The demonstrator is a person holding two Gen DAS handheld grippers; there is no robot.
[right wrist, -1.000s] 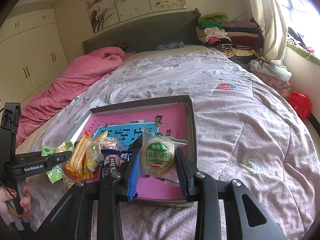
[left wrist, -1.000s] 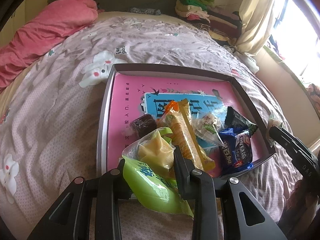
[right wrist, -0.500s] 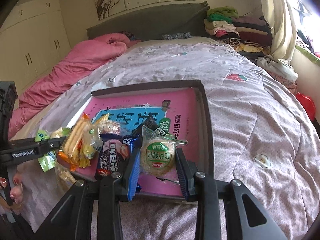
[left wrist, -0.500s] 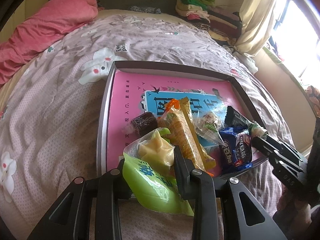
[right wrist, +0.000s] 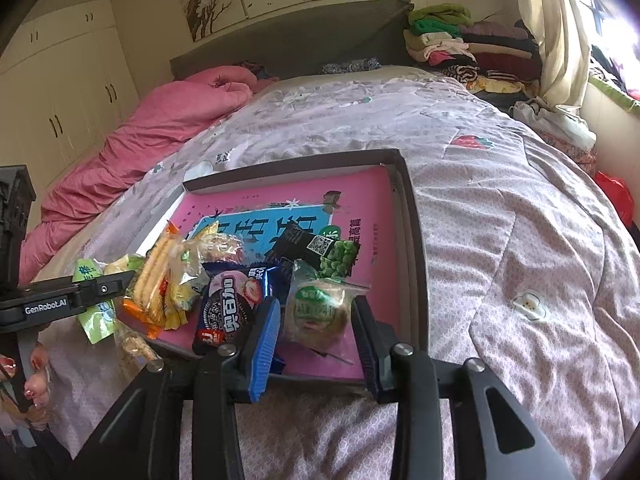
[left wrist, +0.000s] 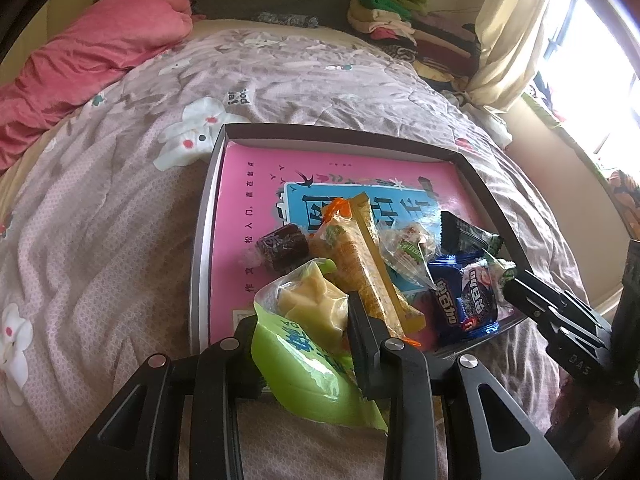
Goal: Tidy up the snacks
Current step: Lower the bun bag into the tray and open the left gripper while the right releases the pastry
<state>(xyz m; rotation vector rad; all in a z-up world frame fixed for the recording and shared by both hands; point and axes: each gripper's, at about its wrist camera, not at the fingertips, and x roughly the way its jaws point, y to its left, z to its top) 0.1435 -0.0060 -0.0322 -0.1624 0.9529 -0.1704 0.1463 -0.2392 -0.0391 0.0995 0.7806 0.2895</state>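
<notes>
1. Snacks pile up at the near end of the tray (right wrist: 412,216): a biscuit pack (right wrist: 154,276), a blue cookie pack (right wrist: 230,308), a green-pea pack (right wrist: 320,250) and a dark candy (left wrist: 282,246) already lie inside.
2. The right gripper (right wrist: 316,330) has just been opening; the round pastry packet (right wrist: 316,310) sits between its parted jaws on the tray floor, apparently delivered.
3. The left gripper (left wrist: 304,328) is clamped on the green snack bag (left wrist: 308,336), which overhangs the tray's near left edge.
4. Left to do, seemingly: release that bag inside.
</notes>
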